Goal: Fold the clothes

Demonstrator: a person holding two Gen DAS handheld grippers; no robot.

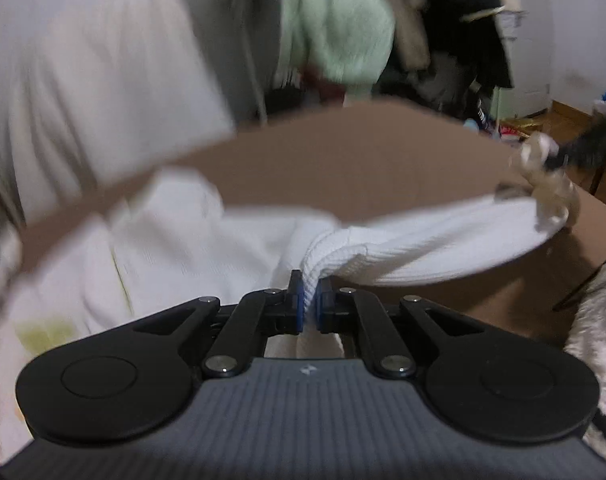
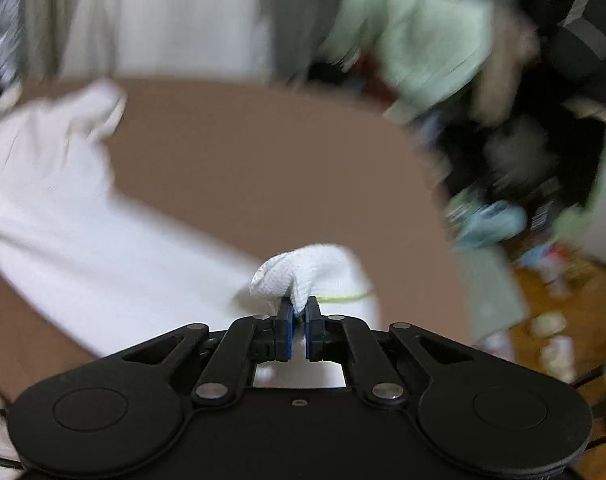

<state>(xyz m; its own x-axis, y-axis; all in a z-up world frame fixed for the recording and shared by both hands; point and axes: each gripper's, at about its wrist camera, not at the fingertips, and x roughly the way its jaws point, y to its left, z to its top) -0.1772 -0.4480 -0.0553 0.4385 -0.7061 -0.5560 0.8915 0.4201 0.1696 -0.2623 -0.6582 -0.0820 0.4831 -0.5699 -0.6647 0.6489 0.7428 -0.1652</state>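
**Both grips pinched on the white garment over the brown table**

My left gripper point(image 1: 309, 298) sits at the lower centre of the left wrist view, its blue pads point(image 1: 297, 300) closed nearly together on a bunched ribbed edge of the white garment point(image 1: 423, 240). From that pinch the cloth runs two ways: one band stretches up toward the right edge of the frame, where it ends in a blurred bundle, and a looser heap spreads to the lower left. Under it lies the brown table point(image 1: 363, 160), which fills the middle of the frame.

My right gripper point(image 2: 299, 320), at the lower centre of the right wrist view, has its jaws drawn in tight on a small knitted tuft of the same white garment point(image 2: 83, 240). The cloth sweeps from the tuft across the left half of that frame, rising to the upper left. A thin yellow-green line point(image 2: 343, 298) shows on the fabric just right of the pinch.

Behind the table in both views hangs a pale green cloth point(image 1: 335, 36) among dark clothes, all smeared by blur. A white curtain point(image 1: 83, 60) fills the upper left.
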